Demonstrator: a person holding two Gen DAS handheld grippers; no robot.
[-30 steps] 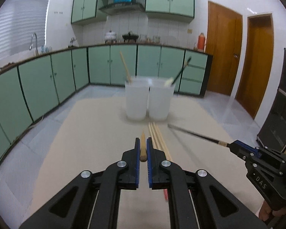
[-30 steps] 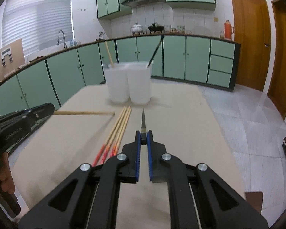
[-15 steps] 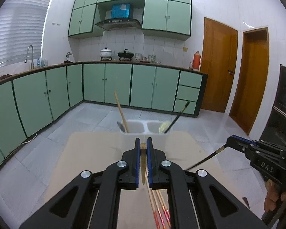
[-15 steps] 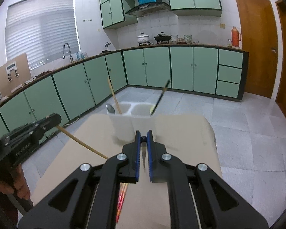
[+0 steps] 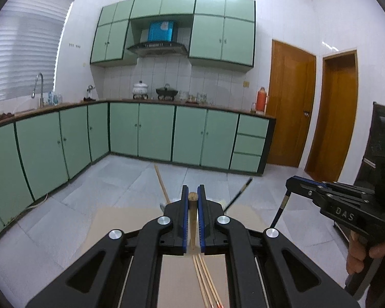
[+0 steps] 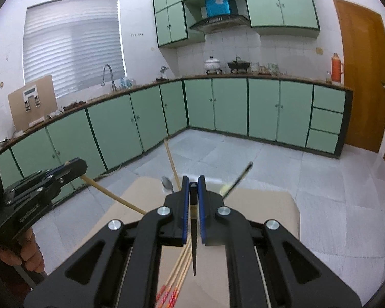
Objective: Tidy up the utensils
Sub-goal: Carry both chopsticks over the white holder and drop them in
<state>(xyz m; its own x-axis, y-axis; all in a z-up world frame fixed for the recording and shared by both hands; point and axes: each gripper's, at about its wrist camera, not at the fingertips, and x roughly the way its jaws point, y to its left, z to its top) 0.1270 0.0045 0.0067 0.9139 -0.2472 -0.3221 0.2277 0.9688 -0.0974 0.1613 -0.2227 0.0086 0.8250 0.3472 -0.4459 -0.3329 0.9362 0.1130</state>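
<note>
Claws: 2, my left claw [image 5: 192, 195] and right claw [image 6: 193, 182]. Pinched chopsticks: 2, one per claw: 1 wooden chopstick [image 5: 192, 213], 1 black chopstick [image 6: 193, 243]. Loose red-tipped chopsticks [image 6: 178, 267] on bench [image 6: 269, 205]: I count 3, but they overlap. Standing beyond: 1 wooden stick [image 6: 170, 159], 1 spoon [image 6: 167, 183], 1 black-handled utensil [image 6: 240, 175].

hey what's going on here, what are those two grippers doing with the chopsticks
A person holds a gripper in each hand above a beige table, sorting utensils. The left gripper is shut on a light wooden chopstick; the right gripper is shut on a dark chopstick. Both sticks hang clear of the table. More wooden chopsticks with red ends lie on the table below. Just past the fingertips, utensils stick up from a holder that the grippers mostly hide: a spoon, a wooden stick and a dark-handled utensil.
</note>
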